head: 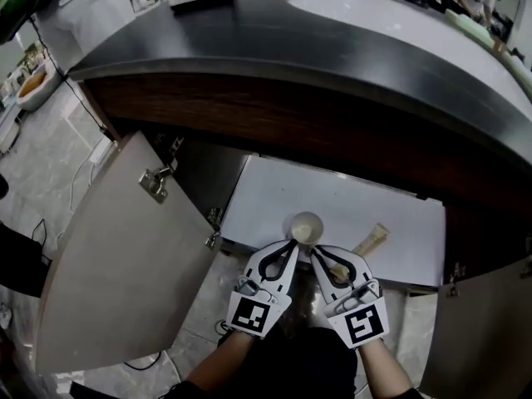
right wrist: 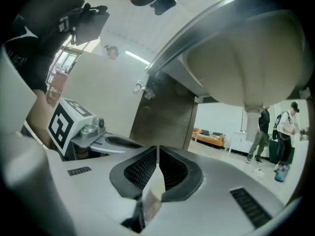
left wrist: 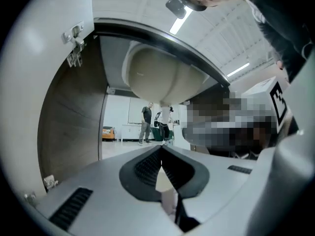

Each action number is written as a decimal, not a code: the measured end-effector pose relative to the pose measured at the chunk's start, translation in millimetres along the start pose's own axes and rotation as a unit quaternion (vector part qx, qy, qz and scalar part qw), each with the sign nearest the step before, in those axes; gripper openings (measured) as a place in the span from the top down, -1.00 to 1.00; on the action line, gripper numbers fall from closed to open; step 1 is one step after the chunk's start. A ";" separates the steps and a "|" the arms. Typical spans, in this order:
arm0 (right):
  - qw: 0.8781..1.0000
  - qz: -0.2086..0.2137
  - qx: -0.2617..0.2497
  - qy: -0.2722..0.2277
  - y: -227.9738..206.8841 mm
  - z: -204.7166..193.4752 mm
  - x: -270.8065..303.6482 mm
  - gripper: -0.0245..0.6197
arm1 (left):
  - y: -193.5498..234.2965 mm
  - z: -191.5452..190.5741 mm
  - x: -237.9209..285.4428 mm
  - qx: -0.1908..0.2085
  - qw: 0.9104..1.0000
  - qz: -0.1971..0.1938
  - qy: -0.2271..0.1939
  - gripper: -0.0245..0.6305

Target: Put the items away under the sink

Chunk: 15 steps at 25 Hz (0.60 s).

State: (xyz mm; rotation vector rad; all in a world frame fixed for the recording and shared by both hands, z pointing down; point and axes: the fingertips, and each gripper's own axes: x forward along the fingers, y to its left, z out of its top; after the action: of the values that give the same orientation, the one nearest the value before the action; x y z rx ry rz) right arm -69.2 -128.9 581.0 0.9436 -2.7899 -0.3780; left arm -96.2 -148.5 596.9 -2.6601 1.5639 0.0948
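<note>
Both grippers sit side by side at the front of the open under-sink cabinet in the head view. My left gripper (head: 293, 246) is shut; in the left gripper view a thin cream piece (left wrist: 165, 182) shows between its jaws (left wrist: 161, 149). My right gripper (head: 319, 253) is also shut, on a thin cream flat item (right wrist: 153, 191) (head: 339, 271) pinched between its pads (right wrist: 157, 149). A round cream object (head: 306, 227) lies on the white cabinet floor (head: 274, 198) right at both tips. I cannot tell whether it is part of what they hold. A beige stick-shaped item (head: 371, 239) lies to its right.
The left cabinet door (head: 116, 256) swings wide open; the right door (head: 486, 322) is open too. The dark counter (head: 274, 48) with the white basin (head: 391, 15) overhangs the cabinet. The basin's underside (left wrist: 157, 77) (right wrist: 246, 68) hangs above both grippers.
</note>
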 end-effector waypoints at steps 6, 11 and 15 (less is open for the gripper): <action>0.999 -0.015 0.026 -0.022 -5.8 70.1 20.3 0.80 | 10.6 76.8 -10.9 0.101 0.994 -0.030 0.041 0.90; 0.999 0.039 0.011 -0.014 20.6 130.7 22.2 0.80 | 31.7 138.9 -43.2 -0.032 0.996 0.078 0.010 0.90; 0.998 0.064 0.019 0.009 22.8 175.3 15.8 0.81 | 36.0 184.7 -55.9 -0.059 0.993 0.104 0.020 0.90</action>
State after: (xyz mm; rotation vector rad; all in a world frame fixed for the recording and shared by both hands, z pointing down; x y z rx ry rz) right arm -136.9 -89.0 421.8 0.7662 -2.8306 -0.2973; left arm -159.5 -102.9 416.8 -2.5879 1.9024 0.1473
